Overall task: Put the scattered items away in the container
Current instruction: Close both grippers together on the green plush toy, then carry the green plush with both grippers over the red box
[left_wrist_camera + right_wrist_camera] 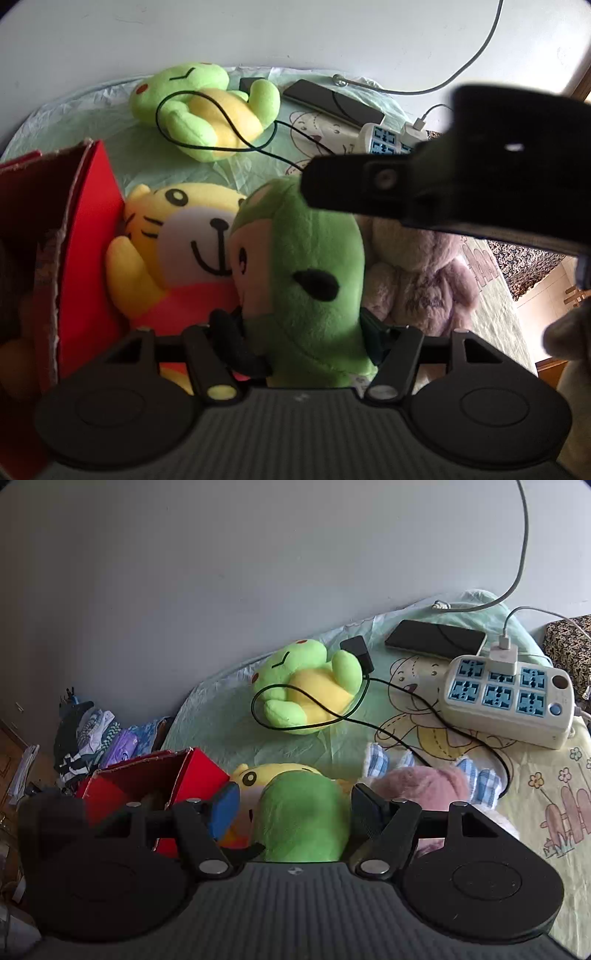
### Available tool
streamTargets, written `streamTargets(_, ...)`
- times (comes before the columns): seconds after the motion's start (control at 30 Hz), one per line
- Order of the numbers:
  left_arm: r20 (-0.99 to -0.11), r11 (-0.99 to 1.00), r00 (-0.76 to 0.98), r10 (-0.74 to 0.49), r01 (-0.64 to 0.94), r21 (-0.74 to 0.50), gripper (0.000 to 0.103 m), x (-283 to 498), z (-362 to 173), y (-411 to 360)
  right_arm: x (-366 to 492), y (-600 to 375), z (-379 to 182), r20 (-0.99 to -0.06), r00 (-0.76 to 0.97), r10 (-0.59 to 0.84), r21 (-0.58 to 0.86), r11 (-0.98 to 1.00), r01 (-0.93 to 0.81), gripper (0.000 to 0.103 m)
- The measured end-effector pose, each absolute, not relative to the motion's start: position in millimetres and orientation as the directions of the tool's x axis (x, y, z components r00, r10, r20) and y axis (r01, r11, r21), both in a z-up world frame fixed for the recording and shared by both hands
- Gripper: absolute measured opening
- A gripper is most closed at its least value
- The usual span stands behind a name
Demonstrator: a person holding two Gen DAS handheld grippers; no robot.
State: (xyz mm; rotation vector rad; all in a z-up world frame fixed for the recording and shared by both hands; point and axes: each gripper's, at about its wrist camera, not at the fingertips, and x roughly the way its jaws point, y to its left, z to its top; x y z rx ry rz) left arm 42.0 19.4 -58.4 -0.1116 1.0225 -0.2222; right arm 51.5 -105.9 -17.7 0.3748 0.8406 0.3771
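A dark green plush (306,273) with a black patch lies on the bed, leaning on a yellow tiger plush (177,236) in a red shirt. My left gripper (301,328) is shut on the green plush's lower end, both pads pressing into it. An open red cardboard box (88,240) stands right beside the tiger on the left. My right gripper (295,801) is open and hovers over the same green plush (303,819), its fingers (332,184) just above the head. A light green frog plush (306,686) lies further back. A pale purple plush (417,280) rests to the right.
A black cable (406,701) loops over the frog and runs across the sheet. A white power strip (506,698), a phone (436,638) and a black charger (358,650) lie at the back right. Folded clothes (92,734) pile up off the bed's left edge, by the wall.
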Motion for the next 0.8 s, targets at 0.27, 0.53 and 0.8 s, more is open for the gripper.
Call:
streamTargets(0.27, -0.812, 0.968, 0.527, -0.249, 0.164, -0.191, 0.058, 32, -58, 20, 65, -112, -56, -0.708, 0.454, 0.541, 0.604, 0.797, -0.008, 0.069)
streamTargets(0.53, -0.723, 0.963, 0.640, -0.259, 0.228, -0.143, 0.056, 11, -14, 16, 39, -117, -14, -0.616, 0.560, 0.554, 0.607, 0.787, -0.111, 0.066)
streamTargets(0.8, -0.596, 0.987, 0.790, -0.143, 0.158, -0.028, 0.057, -18, 38, 48, 34, -87, 38, -0.470, 0.610, 0.639, 0.615, 0.732, -0.293, 0.066)
